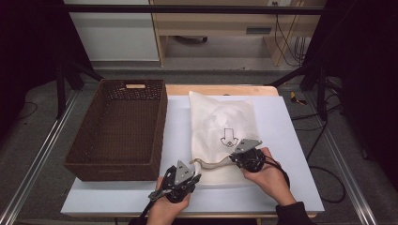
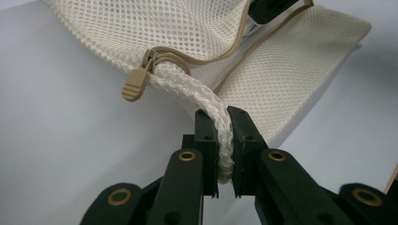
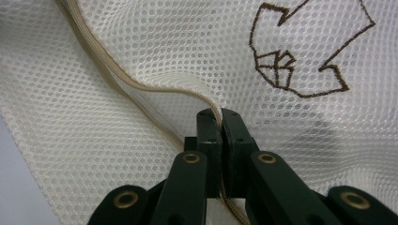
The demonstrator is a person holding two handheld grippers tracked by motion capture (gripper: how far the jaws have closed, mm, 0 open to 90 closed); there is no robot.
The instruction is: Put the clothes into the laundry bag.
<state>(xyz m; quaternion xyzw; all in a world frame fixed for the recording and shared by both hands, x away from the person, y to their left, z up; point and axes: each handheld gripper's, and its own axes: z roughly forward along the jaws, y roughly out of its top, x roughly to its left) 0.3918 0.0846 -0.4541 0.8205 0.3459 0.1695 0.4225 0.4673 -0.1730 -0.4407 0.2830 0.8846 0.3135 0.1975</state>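
Observation:
A cream mesh laundry bag (image 1: 224,126) with a brown embroidered arrow mark (image 3: 305,51) lies flat on the white table top. In the left gripper view, my left gripper (image 2: 224,116) is shut on the white braided cord (image 2: 206,101) tied to the tan zipper pull (image 2: 137,84). My left gripper (image 1: 190,172) sits at the bag's near left corner. My right gripper (image 3: 220,115) is shut on a fold of the mesh along the tan zipper seam (image 3: 117,77). That right gripper (image 1: 243,152) rests on the bag's near edge, just below the arrow mark.
A dark brown woven basket (image 1: 119,129) stands on the left half of the table (image 1: 291,154), close beside the bag. Black frame legs and cables lie on the floor beyond the table's right side.

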